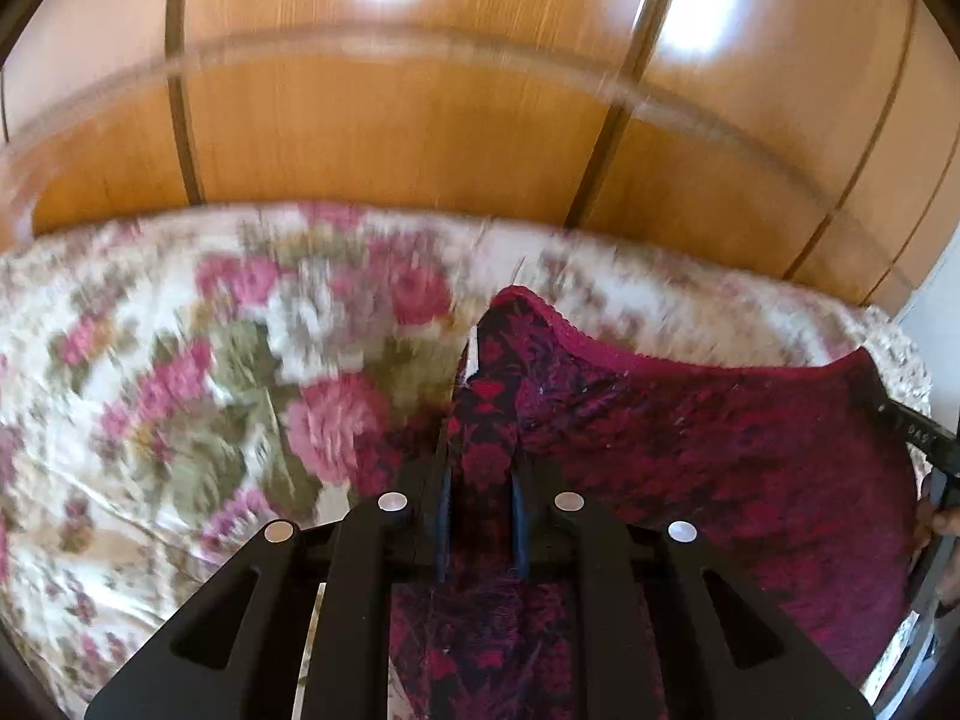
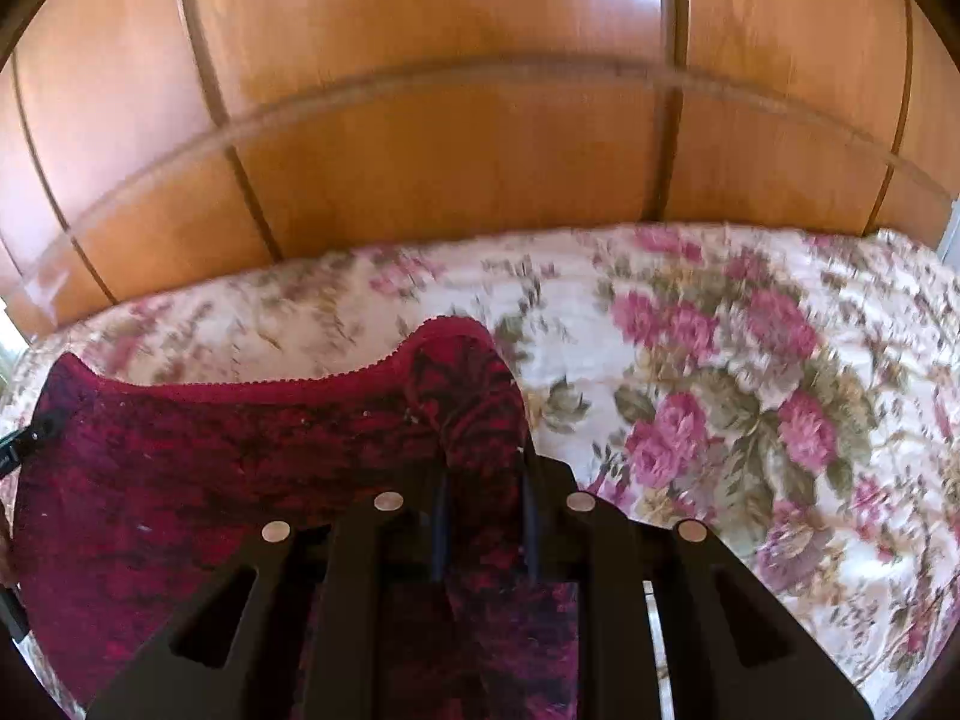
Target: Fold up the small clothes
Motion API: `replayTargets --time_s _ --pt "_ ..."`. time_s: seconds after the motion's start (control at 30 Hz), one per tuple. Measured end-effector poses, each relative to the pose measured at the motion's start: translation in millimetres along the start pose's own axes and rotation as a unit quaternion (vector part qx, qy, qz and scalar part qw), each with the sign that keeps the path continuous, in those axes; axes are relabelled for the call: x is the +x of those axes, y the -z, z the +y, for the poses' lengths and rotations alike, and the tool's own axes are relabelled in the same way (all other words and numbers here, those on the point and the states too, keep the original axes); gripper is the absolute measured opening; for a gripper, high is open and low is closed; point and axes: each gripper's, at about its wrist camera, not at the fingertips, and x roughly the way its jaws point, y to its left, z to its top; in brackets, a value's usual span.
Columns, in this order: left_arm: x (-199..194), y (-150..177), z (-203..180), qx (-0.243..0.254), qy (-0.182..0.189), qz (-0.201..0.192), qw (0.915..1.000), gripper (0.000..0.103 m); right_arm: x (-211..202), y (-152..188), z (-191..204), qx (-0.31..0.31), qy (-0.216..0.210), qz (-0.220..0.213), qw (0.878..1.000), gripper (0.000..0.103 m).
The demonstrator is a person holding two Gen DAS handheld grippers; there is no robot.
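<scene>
A dark red garment (image 1: 708,456) with a black flower pattern and a scalloped crimson edge hangs stretched between both grippers over the bed. My left gripper (image 1: 480,468) is shut on its left corner, and cloth bunches between the black fingers. In the right wrist view the same garment (image 2: 198,468) spreads to the left, and my right gripper (image 2: 483,474) is shut on its right corner. The far tip of the other gripper (image 1: 924,438) shows at the right edge of the left wrist view, gripping the opposite corner.
A cream bedspread (image 2: 720,396) with pink roses and green leaves covers the bed below. Behind the bed stands a wooden wardrobe (image 1: 420,120) with glossy panels and dark seams. A bright strip shows at the far right edge (image 1: 936,282).
</scene>
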Motion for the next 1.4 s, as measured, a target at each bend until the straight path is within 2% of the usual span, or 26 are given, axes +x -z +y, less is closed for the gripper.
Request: replayTargets --time_s 0.1,0.17,0.23,0.27,0.3,0.33,0.4,0.47,0.53,0.73,1.07,1.4 --pt "4.5 7.2 7.2 -0.02 0.014 0.001 0.9997 0.016 7.0 1.9 -4.7 0.01 -0.008 0.009 1.0 0.022" --pt "-1.2 6.2 7.6 -0.028 0.017 0.001 0.9995 0.018 5.1 0.7 -5.2 0.01 -0.008 0.012 1.0 0.031" --pt "-8.4 4.6 5.5 -0.03 0.012 -0.002 0.9995 0.019 -1.3 -0.5 -7.1 0.015 -0.003 0.01 1.0 0.053" --pt "-14.4 5.3 3.1 -0.029 0.006 -0.005 0.9995 0.023 -6.1 -1.0 -7.4 0.016 -0.002 0.004 1.0 0.056" --pt "-20.9 7.0 1.3 -0.03 -0.005 -0.009 0.9995 0.036 -14.6 -1.1 -6.7 0.018 -0.004 -0.008 1.0 0.058" --pt "-29.4 11.1 -0.5 -0.031 -0.025 -0.015 0.9991 0.053 -20.8 -0.5 -5.2 0.017 -0.004 -0.017 1.0 0.064" --pt "-40.7 16.0 -2.3 -0.028 -0.04 -0.03 0.9984 0.058 -34.5 2.9 -0.3 0.014 -0.005 -0.032 0.999 0.072" --pt "-52.3 26.5 -1.5 -0.027 -0.038 -0.035 0.9983 0.058 -47.7 8.9 6.6 0.001 -0.006 -0.045 0.999 0.073" --pt "-63.4 38.8 0.9 -0.031 -0.041 -0.038 0.998 0.058 -62.2 17.8 16.1 -0.012 -0.009 -0.059 0.998 0.079" --pt "-93.1 73.2 2.4 -0.026 -0.06 -0.055 0.9963 0.058 -90.9 55.3 22.3 -0.01 -0.026 -0.072 0.997 0.085" --pt "-113.7 109.8 -2.4 -0.014 -0.072 -0.056 0.9957 0.058 -108.9 124.1 -10.6 0.051 -0.032 -0.038 0.997 0.087" --pt "-118.1 122.8 -5.9 -0.016 -0.065 -0.05 0.9965 0.058 -110.8 149.2 -21.5 0.084 -0.067 -0.026 0.994 0.084"
